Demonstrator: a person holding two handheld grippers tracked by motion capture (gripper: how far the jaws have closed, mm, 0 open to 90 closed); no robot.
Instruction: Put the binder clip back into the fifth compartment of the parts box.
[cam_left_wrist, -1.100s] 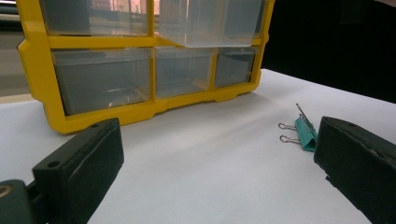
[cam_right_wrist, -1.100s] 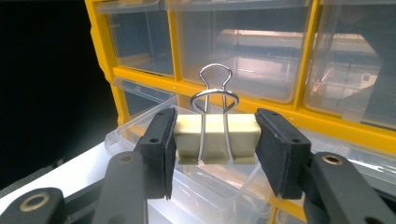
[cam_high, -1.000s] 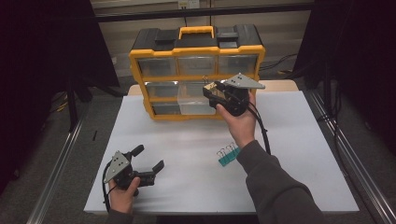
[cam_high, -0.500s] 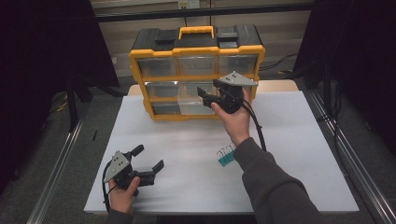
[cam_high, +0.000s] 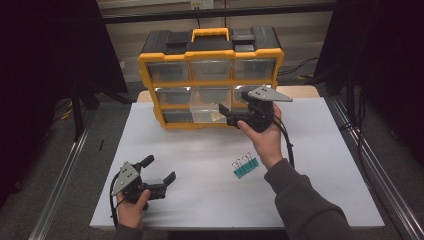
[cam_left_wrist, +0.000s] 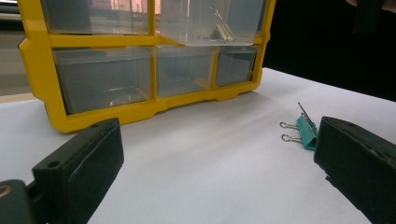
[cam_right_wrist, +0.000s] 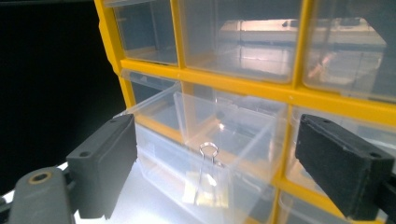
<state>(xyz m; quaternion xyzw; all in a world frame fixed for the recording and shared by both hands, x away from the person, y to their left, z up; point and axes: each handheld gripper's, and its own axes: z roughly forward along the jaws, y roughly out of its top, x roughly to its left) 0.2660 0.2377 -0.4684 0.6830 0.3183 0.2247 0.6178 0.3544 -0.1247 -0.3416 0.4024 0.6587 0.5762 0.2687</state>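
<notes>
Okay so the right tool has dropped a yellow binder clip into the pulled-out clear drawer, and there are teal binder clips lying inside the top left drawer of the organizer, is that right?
Not quite. The teal binder clips lie on the white table, not in a top drawer; the high view shows them beside the person's right forearm. The rest holds: the right tool, jaws just opened, is at the pulled-out drawer with the yellow binder clip in it.

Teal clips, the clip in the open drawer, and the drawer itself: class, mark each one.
teal clips (cam_high: 245, 167), high view, on the teal bodies.
clip (cam_right_wrist: 208, 186), right gripper view, on its pale body under the wire loop.
drawer (cam_right_wrist: 252, 140), right gripper view, on its clear side wall.
</notes>
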